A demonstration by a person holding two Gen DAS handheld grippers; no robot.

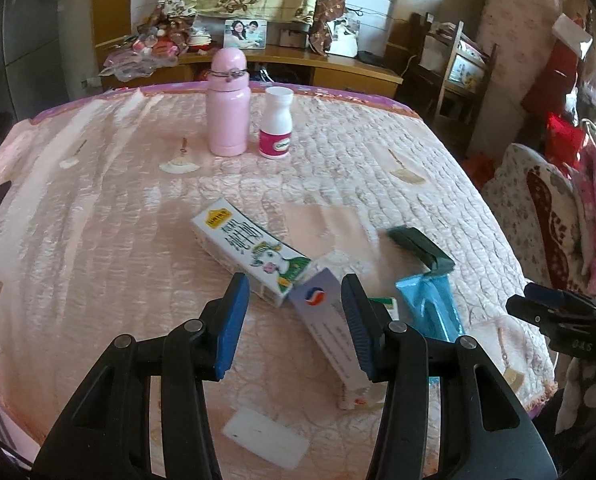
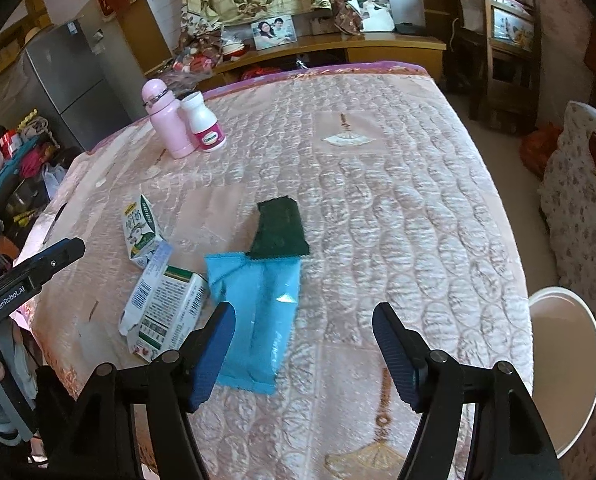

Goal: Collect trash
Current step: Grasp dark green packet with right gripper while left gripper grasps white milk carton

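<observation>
On the pink quilted cover (image 1: pixel 98 220) lie a white milk carton (image 1: pixel 250 248), a flattened white carton (image 1: pixel 321 320), a blue packet (image 1: pixel 429 304) and a dark green packet (image 1: pixel 421 248). My left gripper (image 1: pixel 296 328) is open just above the flattened carton, whose near end runs under the right finger. In the right wrist view my right gripper (image 2: pixel 303 356) is open over the cover. The blue packet (image 2: pixel 258 308) lies by its left finger, with the green packet (image 2: pixel 282 228) beyond it. The flattened carton (image 2: pixel 166 308) and milk carton (image 2: pixel 140 228) sit to the left.
A pink bottle (image 1: pixel 228 108) and a white bottle (image 1: pixel 276 124) stand upright at the far side. A white slip (image 1: pixel 266 438) lies near the front edge. A white round bin (image 2: pixel 565 360) stands off the right edge beside a flowered chair (image 2: pixel 577 208). Cluttered furniture lines the back wall.
</observation>
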